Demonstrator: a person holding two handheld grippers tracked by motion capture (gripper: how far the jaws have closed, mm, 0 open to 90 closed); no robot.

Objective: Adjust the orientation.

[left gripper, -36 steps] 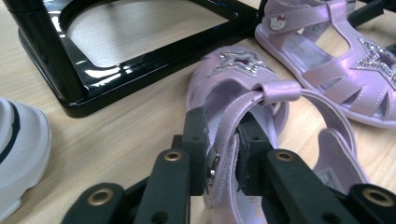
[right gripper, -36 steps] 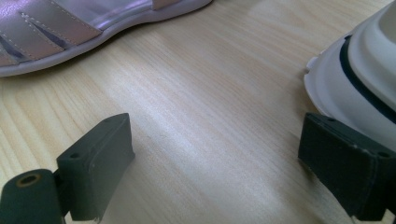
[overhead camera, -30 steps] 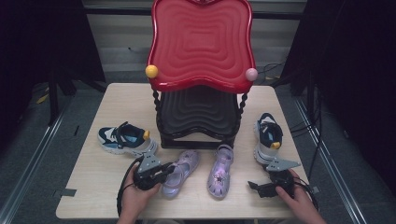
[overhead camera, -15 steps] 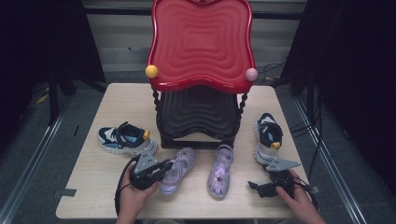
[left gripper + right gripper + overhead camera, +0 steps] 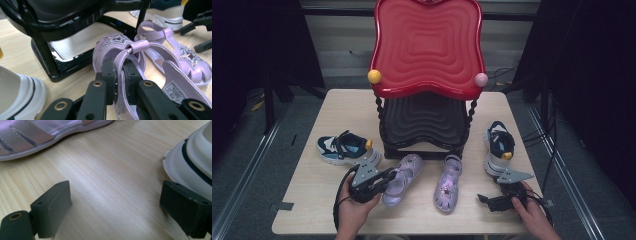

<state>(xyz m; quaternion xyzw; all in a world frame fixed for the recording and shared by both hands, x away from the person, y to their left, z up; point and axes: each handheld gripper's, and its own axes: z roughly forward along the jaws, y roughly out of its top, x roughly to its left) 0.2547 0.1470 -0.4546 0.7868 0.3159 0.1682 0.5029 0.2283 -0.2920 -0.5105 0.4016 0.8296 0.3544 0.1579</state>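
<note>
1. A pale wooden table is seen standing on a grey floor, with dark curtains hung at both sides of the room and a grey wall behind.
2. At the table's left, a blue, white and black child's trainer is laid on its sole, its toe turned to the right.
3. Just right of it, the left gripper is held in the person's left hand; its fingers are drawn narrow and pressed from both sides onto the heel strap of the lilac glittery plastic sandal.
4. That held sandal is found near the front middle of the table, just before the rack; its long axis runs from the near left to the far right, with the star-trimmed toe pointed away towards the rack.
5. At the table's middle and back, a black two-tier rack with a red wavy top tray is set.
6. A second lilac sandal is laid just right of the first, apart from it, toe pointed away.
7. The right gripper is rested low at the front right, its fingers spread wide over bare table.
8. A second blue and white trainer is stood at the far right.
</note>
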